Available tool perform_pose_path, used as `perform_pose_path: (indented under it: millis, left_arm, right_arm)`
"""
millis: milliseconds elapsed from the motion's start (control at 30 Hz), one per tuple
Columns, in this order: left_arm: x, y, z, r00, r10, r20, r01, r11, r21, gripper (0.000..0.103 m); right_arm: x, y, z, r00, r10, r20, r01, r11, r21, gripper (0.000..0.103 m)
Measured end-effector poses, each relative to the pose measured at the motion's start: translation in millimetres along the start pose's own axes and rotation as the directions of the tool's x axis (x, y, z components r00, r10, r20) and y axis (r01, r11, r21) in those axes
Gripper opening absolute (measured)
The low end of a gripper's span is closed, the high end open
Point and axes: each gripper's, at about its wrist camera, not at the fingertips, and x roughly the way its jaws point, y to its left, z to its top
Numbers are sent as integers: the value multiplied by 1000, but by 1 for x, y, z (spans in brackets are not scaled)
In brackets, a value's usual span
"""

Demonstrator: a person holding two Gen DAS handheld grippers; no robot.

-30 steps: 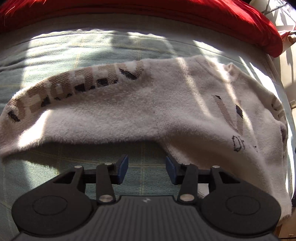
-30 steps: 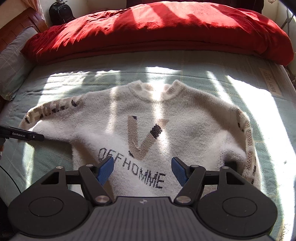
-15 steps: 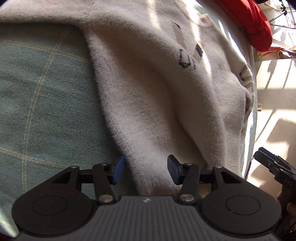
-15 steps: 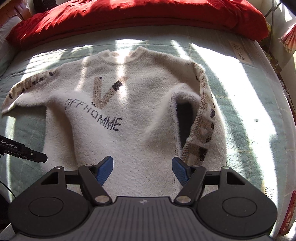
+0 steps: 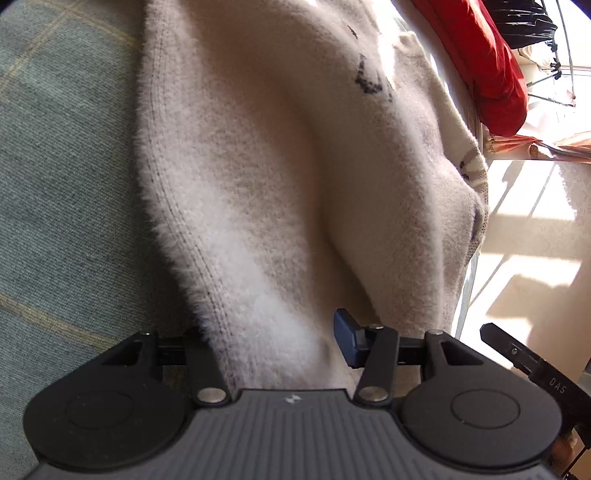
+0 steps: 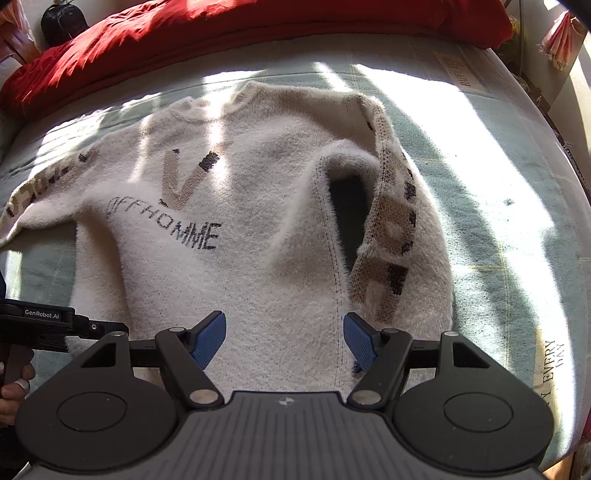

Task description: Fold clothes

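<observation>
A fluffy cream sweater [image 6: 240, 184] lettered "OFFHOMME" lies face up on the bed. Its right sleeve [image 6: 391, 229] is folded down along the body; the other sleeve [image 6: 44, 184] stretches out to the left. My left gripper [image 5: 284, 332] is low at the sweater's [image 5: 295, 184] bottom left corner. The hem lies between its closing jaws and hides the left pad; the right pad [image 5: 345, 339] shows beside the fabric. My right gripper [image 6: 284, 334] hovers open over the hem by the right side seam, nothing gripped.
A red duvet [image 6: 221, 33] is bunched along the head of the bed. The green checked sheet [image 6: 498, 184] surrounds the sweater. The left tool's black body [image 6: 44, 321] and a hand [image 6: 11, 387] sit at the left edge. Sunlit floor [image 5: 535, 221] lies past the bed's edge.
The left gripper swung from the outstretched sleeve down to the sweater's bottom corner, and the hem now lies between its fingers. The right gripper shifted right and lower toward the hem near the folded sleeve.
</observation>
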Motion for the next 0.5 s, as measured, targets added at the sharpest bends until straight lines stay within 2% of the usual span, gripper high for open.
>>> perform_pose_path:
  millis: [67,100,133,233,500]
  left_arm:
    - [1,-2,-4,1000,18,18,-18,1000,2,39]
    - [-2,-4,-4,999,31,31,-31,999,8,24]
    - [-5,-6,-4,999,36,39,-36,999,11,16]
    - [-19,-15,-4,997,63,53,-65,997,37,10]
    - [-62,-43,4,989,124,86,-135,979,150,7]
  right_arm:
    - [2,0,0,1000,-3,-2,3,1000,3,74]
    - [2,0,0,1000,-4,-2,4,1000,1,74]
    - [2,1,0,1000,-5,-1,5,1000,0,74]
    - [2,1,0,1000,-9,-2,9,1000,-2,74]
    - [-1,-3,-2,1000,-12,-24,12,1000,-7,74]
